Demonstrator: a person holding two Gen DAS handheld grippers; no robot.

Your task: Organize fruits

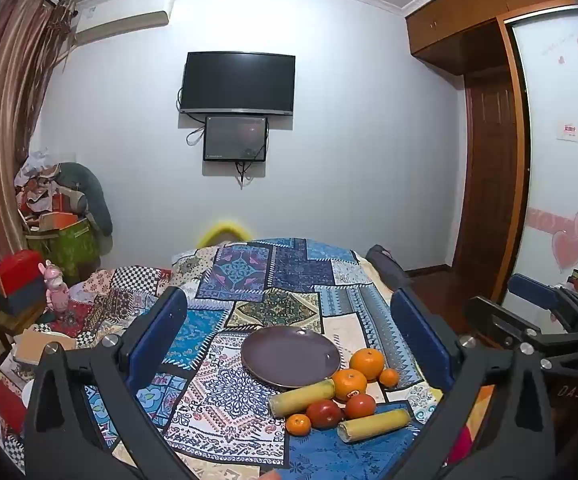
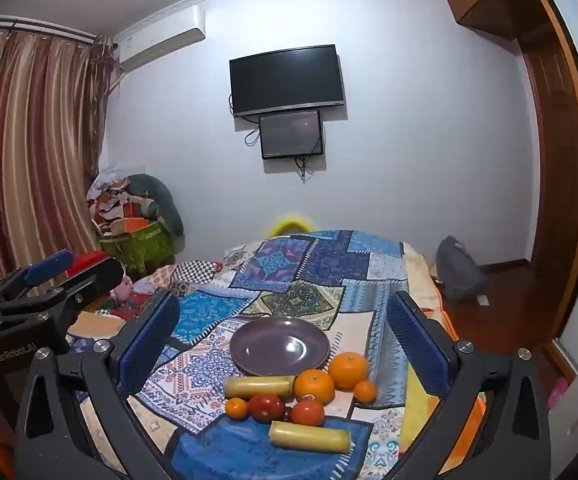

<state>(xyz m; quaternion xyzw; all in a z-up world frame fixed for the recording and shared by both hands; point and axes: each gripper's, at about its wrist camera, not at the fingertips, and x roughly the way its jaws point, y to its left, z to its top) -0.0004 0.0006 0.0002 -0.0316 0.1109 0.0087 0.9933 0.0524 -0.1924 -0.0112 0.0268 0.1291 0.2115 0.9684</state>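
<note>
An empty purple plate (image 1: pixel 291 356) (image 2: pixel 280 346) sits on the patchwork cloth. Just in front of it lies a cluster of fruit: two large oranges (image 1: pixel 366 363) (image 2: pixel 347 369), two small tangerines (image 1: pixel 298 424) (image 2: pixel 236 407), two red tomatoes (image 1: pixel 324 413) (image 2: pixel 266 407) and two yellow corn pieces (image 1: pixel 302 397) (image 2: pixel 309 436). My left gripper (image 1: pixel 289 332) is open and empty, held above the cloth behind the fruit. My right gripper (image 2: pixel 283 334) is open and empty too, with the plate and fruit between its fingers in view.
The patchwork cloth (image 1: pixel 249 280) covers a table or bed that drops off at the right toward a wooden floor (image 2: pixel 501 312). Boxes and a pink toy (image 1: pixel 55 286) crowd the left side. A grey bag (image 2: pixel 457 264) lies on the floor at right.
</note>
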